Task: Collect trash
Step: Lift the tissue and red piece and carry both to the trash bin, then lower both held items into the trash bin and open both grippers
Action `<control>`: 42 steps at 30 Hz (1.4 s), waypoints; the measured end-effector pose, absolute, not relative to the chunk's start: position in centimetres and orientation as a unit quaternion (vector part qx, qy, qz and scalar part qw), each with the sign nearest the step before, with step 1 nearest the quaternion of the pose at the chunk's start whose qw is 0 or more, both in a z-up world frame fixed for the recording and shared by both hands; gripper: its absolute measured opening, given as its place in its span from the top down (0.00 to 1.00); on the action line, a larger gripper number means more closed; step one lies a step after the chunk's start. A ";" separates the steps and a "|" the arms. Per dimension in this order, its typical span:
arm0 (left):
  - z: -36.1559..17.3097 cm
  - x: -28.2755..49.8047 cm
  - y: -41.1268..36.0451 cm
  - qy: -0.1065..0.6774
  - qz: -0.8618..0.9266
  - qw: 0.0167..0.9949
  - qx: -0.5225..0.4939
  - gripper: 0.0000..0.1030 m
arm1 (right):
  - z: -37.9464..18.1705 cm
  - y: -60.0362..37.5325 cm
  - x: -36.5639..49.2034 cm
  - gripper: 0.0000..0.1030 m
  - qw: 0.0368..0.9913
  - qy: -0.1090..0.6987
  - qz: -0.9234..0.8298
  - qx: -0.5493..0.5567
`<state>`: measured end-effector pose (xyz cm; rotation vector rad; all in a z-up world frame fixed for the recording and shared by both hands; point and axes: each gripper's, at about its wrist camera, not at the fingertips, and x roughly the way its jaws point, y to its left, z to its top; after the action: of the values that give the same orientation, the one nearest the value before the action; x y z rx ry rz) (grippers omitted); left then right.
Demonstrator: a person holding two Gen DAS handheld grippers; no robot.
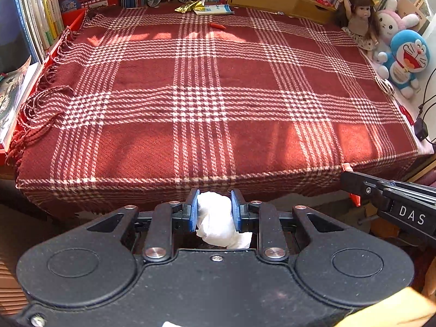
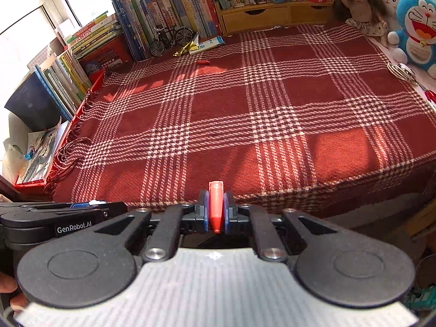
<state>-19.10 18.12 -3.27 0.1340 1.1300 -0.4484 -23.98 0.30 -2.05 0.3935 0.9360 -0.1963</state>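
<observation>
Landmark: the plaid blanket (image 1: 207, 95) covering the counter; every place below is given from it.
Left hand-held gripper (image 1: 214, 212): just off the blanket's near edge, pads pinched on a crumpled white tissue (image 1: 218, 223).
Right hand-held gripper (image 2: 216, 212): also just past the near edge, jaws narrow and clamped on a red crayon-like stick (image 2: 215, 204), tip pointing back toward the camera.
Trash left on the blanket: a gold wrapper (image 1: 190, 6) and a blue-white packet (image 1: 215, 9) at the far edge by the books, plus 1 small red piece (image 1: 217, 26) a little nearer than those.
Bin: not visible in either view.
Step in hand, as I judge it: carrying both catches off the blanket to wherever trash goes.
Doing it well: keep both grips firm; the tissue is soft and could slip out, the stick is smooth and may pivot. Release only once directly over the container, 1 hand at a time.
Not trash: doll (image 1: 357, 19) and plush toys at the blanket's right side.
</observation>
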 end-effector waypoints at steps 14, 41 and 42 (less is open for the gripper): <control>-12.6 -23.1 16.8 0.599 -0.211 0.765 0.107 0.78 | -10.4 1.1 -27.4 0.86 0.826 0.510 -0.101 0.218; -29.2 -25.1 15.6 0.672 -0.188 0.705 0.127 0.77 | -25.5 2.2 -28.6 0.86 0.763 0.586 -0.120 0.245; -29.3 -25.0 15.7 0.673 -0.186 0.704 0.126 0.77 | -25.8 2.2 -28.4 0.86 0.762 0.587 -0.120 0.245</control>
<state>-25.00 15.68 -29.34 0.2811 1.4971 -0.4132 -28.43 2.18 -25.79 0.5333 1.2771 -0.2612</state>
